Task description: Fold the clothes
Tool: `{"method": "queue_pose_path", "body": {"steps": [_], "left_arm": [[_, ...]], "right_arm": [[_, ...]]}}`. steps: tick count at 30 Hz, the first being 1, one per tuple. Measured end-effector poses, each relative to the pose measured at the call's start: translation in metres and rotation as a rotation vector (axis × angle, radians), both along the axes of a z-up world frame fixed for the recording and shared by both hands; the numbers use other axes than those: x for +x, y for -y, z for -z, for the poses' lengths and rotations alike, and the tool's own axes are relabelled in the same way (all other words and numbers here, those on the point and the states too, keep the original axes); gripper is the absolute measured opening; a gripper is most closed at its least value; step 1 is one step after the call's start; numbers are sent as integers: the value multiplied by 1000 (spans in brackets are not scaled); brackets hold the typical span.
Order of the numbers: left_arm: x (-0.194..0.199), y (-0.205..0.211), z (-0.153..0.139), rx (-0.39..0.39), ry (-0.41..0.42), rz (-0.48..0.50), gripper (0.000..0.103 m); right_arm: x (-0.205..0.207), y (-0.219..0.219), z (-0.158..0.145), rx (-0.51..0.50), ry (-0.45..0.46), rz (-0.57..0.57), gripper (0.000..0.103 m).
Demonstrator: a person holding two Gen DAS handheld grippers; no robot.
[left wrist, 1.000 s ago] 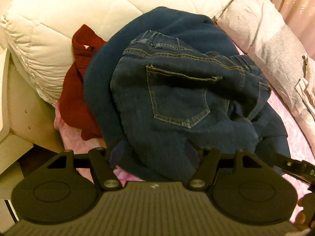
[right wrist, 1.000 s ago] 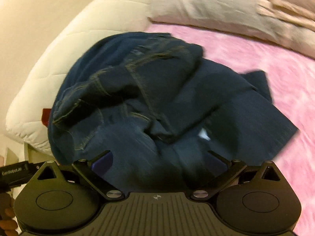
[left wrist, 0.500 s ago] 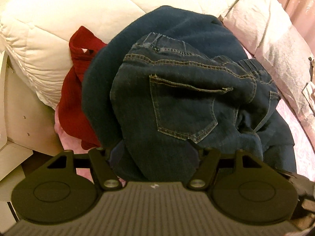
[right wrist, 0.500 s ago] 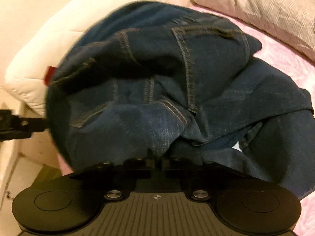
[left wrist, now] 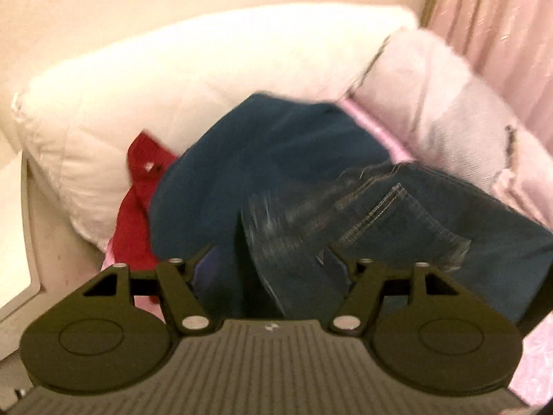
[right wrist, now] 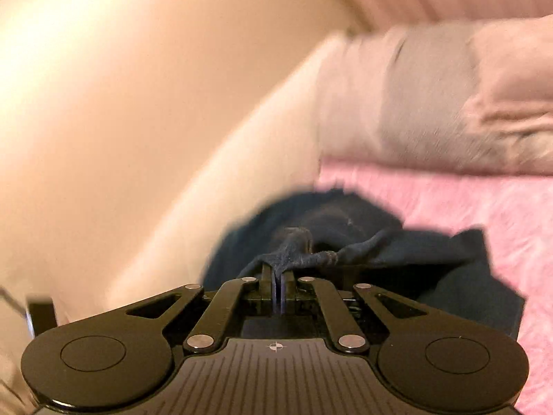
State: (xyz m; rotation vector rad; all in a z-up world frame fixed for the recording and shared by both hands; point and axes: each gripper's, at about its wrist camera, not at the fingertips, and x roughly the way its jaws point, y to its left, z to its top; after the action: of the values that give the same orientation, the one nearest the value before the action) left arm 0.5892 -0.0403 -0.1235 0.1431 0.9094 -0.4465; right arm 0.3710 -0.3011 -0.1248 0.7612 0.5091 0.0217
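Note:
Dark blue jeans are lifted off a heap on the bed and blurred by motion. My right gripper is shut on a bunched fold of the jeans, and the rest hangs below and behind it. My left gripper stands open, its fingers wide apart. A loose fold of the jeans runs through the gap between them, and the pads do not press on it. Under the jeans lies a dark blue fleece garment, with a red garment at its left.
A white duvet and a pale pillow line the back of the bed. Pink bedding spreads to the right. A pink curtain hangs at the far right. A white bedside unit stands at the left edge.
My right gripper went from wide open to shut on the jeans and rose, dragging them up and to the right. My left gripper rose too, its fingers as wide apart as before.

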Motion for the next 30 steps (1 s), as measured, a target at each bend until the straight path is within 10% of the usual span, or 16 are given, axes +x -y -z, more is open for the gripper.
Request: {"method": "queue_pose_path", "body": {"steps": [7,12,17,22,30], "left_arm": [[-87,39,-35,-75,41,203,64],[-187,75,-26,-85,-21,399,63],[-298,95,2,-42,-119,602,64],[-385,105,26,65,-212,756,64],[-439,101,21,161,-173,881,63]], "right_arm": [[-145,26,-95,-36,156,321,1],[-287,53,-95,-133,-67,683,5],[-439,51,-39,-217,-443,893,73],[-501,-6,-8,-294,-601,837,73],[-477,-82,19,-484,-648,657,73]]}}
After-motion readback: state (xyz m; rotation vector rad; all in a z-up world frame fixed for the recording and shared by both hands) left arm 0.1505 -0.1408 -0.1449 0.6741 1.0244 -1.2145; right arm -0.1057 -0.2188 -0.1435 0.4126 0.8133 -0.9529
